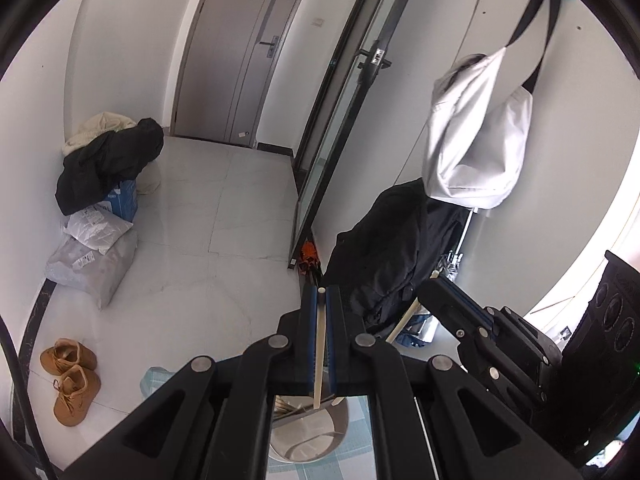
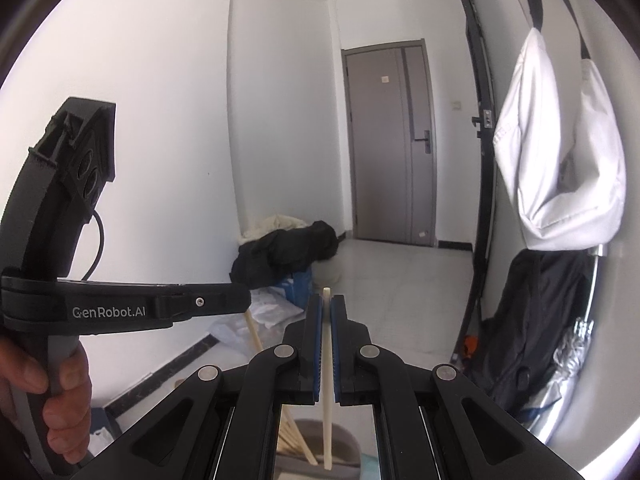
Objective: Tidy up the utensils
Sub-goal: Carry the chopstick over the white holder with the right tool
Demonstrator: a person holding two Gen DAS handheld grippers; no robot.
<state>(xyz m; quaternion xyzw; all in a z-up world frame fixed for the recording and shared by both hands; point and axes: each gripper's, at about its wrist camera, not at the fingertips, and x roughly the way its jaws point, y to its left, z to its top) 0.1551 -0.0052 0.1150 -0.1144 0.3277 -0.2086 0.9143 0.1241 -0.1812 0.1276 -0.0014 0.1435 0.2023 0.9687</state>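
My left gripper (image 1: 321, 294) is shut on a cream chopstick (image 1: 319, 352) that runs lengthwise between its blue pads. Under it stands a round metal holder (image 1: 316, 436) with several chopsticks inside. My right gripper (image 1: 435, 280) appears at the right, also clamping a chopstick (image 1: 403, 320). In the right wrist view, the right gripper (image 2: 327, 300) is shut on its chopstick (image 2: 327, 392), above the grey holder (image 2: 344, 440) and its chopsticks (image 2: 296, 440). The left gripper (image 2: 243, 300) is at the left, held by a hand (image 2: 64, 400), its chopstick (image 2: 253, 336) hanging below.
A teal checked cloth (image 1: 360, 412) lies under the holder. Past it is a tiled floor (image 1: 192, 248) with brown shoes (image 1: 72, 380), parcels (image 1: 92, 264) and piled clothes (image 1: 108, 160). A glass door (image 1: 340, 128), a white bag (image 1: 476, 136) and a dark jacket (image 1: 384, 244) are at the right.
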